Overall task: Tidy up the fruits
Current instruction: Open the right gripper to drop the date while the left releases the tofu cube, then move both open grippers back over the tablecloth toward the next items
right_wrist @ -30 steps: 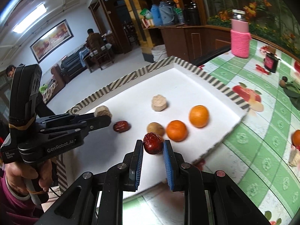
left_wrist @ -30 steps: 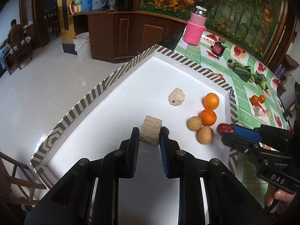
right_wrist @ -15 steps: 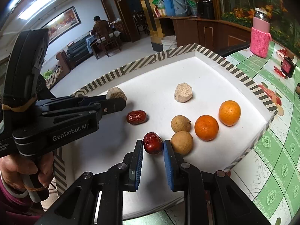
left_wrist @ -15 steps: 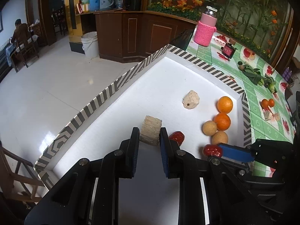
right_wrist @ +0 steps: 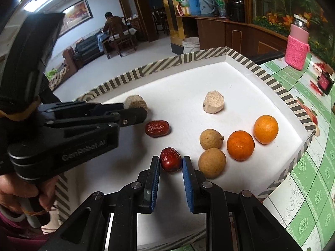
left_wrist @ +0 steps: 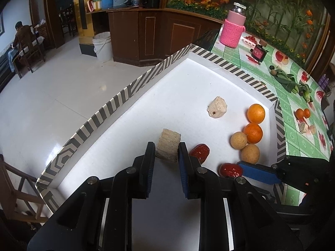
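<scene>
At the left of the white tray point(left_wrist: 129, 138), with its striped rim, the left gripper point(left_wrist: 166, 153) was clamped on a pale ridged chunk point(left_wrist: 168, 144), both pads pressed against its sides. In the right wrist view the same gripper point(right_wrist: 134, 109) reached in from the left, the chunk point(right_wrist: 136, 102) showing at its tip just inside the tray's near rim point(right_wrist: 125, 79).

Just to the right of the left gripper's blue pad lay a red date point(left_wrist: 200, 151), resting on the tray floor; the right wrist view showed it point(right_wrist: 157, 128) close beneath the left gripper's fingers, though whether they touched could not be told.

Further right, the right gripper point(right_wrist: 170, 164) had a second red date point(right_wrist: 170, 159) between its blue pads; a narrow gap showed on each side, so the jaws stood slightly apart around the fruit. From the left wrist camera that date point(left_wrist: 230, 169) sat at the end of the right gripper's blue finger point(left_wrist: 258, 172).

Beyond it, two tan longans point(right_wrist: 211, 150) sat side by side, then two oranges point(right_wrist: 253, 137) toward the right rim. A second pale chunk point(right_wrist: 213, 102) lay alone nearer the far corner.

On the green tablecloth point(right_wrist: 309, 198) to the right stood a pink-sleeved jar point(right_wrist: 297, 48).
</scene>
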`<control>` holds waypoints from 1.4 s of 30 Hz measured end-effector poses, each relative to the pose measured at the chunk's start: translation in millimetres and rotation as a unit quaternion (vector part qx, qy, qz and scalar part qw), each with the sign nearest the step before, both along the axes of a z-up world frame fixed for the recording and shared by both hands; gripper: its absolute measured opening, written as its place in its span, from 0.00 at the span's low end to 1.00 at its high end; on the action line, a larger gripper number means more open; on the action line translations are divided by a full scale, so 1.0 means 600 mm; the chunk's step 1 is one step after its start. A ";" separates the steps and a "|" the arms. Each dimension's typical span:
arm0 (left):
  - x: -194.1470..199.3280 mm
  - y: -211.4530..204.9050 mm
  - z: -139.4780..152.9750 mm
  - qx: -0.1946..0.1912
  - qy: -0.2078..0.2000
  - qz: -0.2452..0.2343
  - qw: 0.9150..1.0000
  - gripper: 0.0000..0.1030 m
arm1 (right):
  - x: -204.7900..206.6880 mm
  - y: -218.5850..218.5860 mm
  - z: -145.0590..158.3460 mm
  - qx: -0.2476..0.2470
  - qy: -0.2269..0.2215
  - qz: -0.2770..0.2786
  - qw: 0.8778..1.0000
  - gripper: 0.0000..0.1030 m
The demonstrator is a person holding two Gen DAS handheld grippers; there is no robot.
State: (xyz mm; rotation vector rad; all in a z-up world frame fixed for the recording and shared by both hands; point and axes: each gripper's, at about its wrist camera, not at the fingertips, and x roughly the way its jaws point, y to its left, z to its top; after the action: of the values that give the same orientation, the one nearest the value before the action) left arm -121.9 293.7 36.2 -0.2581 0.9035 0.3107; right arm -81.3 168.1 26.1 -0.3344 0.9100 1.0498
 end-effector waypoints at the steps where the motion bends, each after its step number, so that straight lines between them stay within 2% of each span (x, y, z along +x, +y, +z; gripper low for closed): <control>1: 0.000 0.000 0.000 -0.001 0.001 0.001 1.000 0.20 | 0.001 0.000 -0.001 -0.003 -0.003 -0.001 1.000 0.20; 3: 0.000 0.000 0.000 0.000 0.003 0.002 1.000 0.26 | 0.001 0.002 -0.003 -0.009 -0.008 -0.003 1.000 0.20; 5: 0.001 0.000 0.001 0.000 0.003 0.005 1.000 0.44 | 0.000 0.003 -0.002 -0.012 -0.012 0.000 1.000 0.21; 7: -0.003 0.001 0.006 -0.001 -0.004 0.008 1.000 0.57 | -0.002 0.001 -0.001 -0.017 -0.017 0.000 1.000 0.22; 8: -0.004 0.000 0.008 0.000 -0.007 0.009 1.000 0.58 | -0.002 0.000 -0.001 -0.018 -0.019 -0.001 1.000 0.22; 15: -0.007 -0.017 0.029 0.033 -0.022 0.013 0.999 0.58 | 0.003 -0.046 0.028 0.019 -0.019 -0.022 0.999 0.22; 22: 0.012 -0.074 0.053 0.049 -0.044 -0.008 0.998 0.58 | 0.025 -0.116 0.051 0.033 -0.040 -0.088 0.995 0.22; 28: 0.044 -0.148 0.065 0.050 -0.059 -0.046 0.996 0.58 | 0.046 -0.190 0.056 0.024 -0.059 -0.147 0.987 0.22; 42: 0.121 -0.324 0.055 0.064 -0.063 -0.140 0.986 0.58 | 0.091 -0.365 0.047 0.022 -0.047 -0.261 0.964 0.22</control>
State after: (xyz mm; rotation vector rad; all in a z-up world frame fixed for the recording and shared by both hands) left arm -49.3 99.2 69.4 -0.0296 0.7805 0.0893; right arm -26.4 -51.0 54.1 -0.0940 0.8268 0.5602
